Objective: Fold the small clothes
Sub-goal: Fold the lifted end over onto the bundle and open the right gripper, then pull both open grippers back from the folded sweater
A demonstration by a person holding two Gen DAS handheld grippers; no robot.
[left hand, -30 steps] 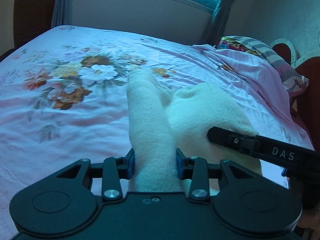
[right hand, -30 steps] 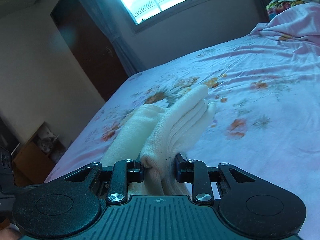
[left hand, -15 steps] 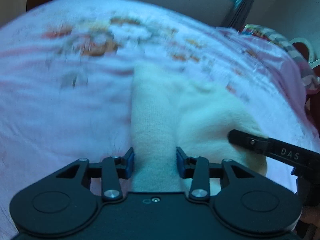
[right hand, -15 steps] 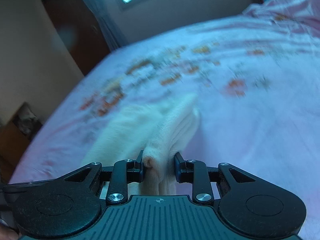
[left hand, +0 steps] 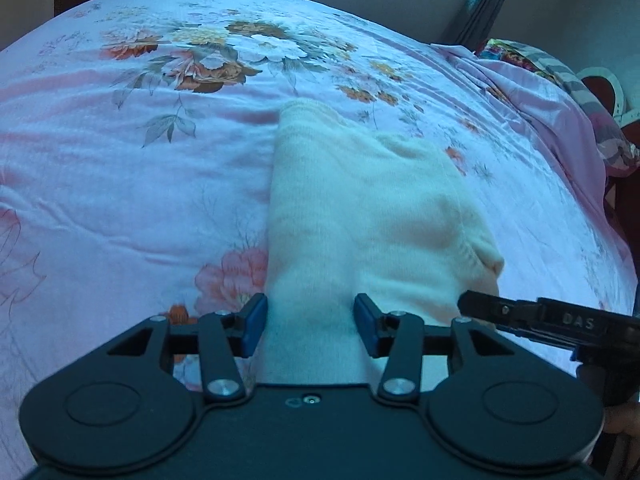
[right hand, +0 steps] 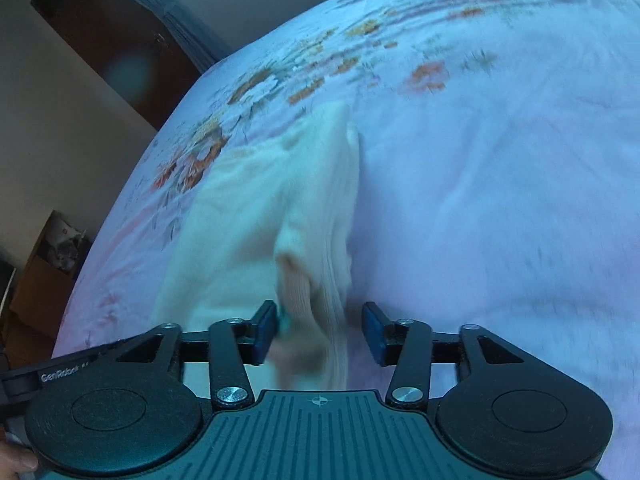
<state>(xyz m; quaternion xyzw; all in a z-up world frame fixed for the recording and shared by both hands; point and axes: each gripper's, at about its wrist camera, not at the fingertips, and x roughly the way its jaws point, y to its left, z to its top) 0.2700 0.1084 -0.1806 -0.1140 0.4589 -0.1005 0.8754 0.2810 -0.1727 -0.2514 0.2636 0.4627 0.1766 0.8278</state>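
A bed (left hand: 100,208) under a pink floral sheet filled nearly the whole of both views, its flower print running across the upper middle of the left wrist picture and the upper centre of the right one. A bunched pillow (left hand: 560,76) sat at the upper right edge of the left view, and a dark door (right hand: 108,40) stood at the upper left of the right view.

The cream knit garment (left hand: 360,208) lay on the sheet in the centre of both frames, doubled over into a thick pad, with its near edge reaching down to the bottom where the tools were. It seemed to have been brought down flat there so the fold would keep its shape once let go.

The left gripper (left hand: 310,326) sat at the lower centre of its view, its jaws opening; a band of the cloth ran between the blue pads (left hand: 252,328), which stood close against it without visibly squeezing. The right gripper (right hand: 320,330) showed at the lower centre of its view and again as a dark bar at the lower right of the left view. Its jaws were opening too: the folded corner rested against the left pad while the right pad (right hand: 374,334) stood clear of it, so I judged the cloth was being released.
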